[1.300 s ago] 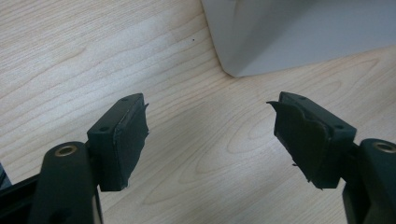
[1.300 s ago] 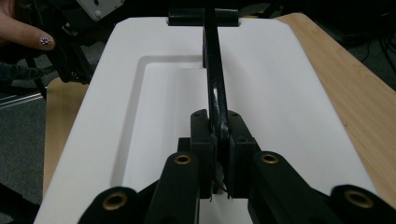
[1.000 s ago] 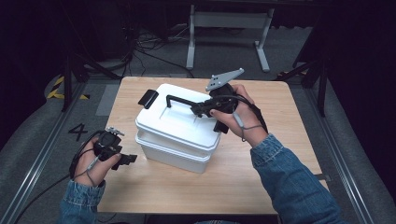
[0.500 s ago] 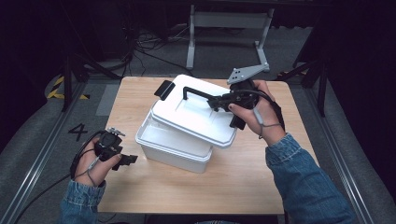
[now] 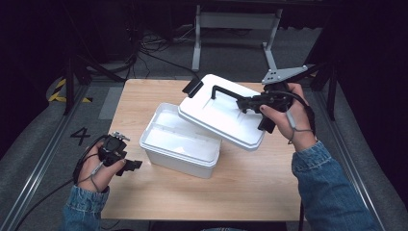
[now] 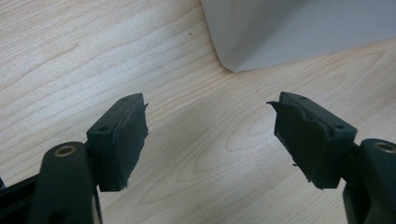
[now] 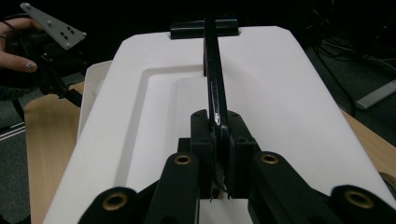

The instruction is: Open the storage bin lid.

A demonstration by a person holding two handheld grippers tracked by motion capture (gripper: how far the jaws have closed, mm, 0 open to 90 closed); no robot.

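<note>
The right tool [image 5: 245, 102] is pinching the black handle [image 5: 225, 91], carrying the white lid [image 5: 221, 118] clear of the open storage box [image 5: 178, 144] at frame centre, while the left tool [image 5: 132, 165] is waiting spread at lower left on the worktop [image 5: 202, 197].

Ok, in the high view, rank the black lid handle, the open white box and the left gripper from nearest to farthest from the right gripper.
1. Black lid handle: clamped in the right gripper, right side.
2. Open white box: table middle, under the lifted lid.
3. Left gripper: near left edge.

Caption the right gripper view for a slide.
Right gripper clamped on the black handle of the white lid, lifted above the table.
</note>
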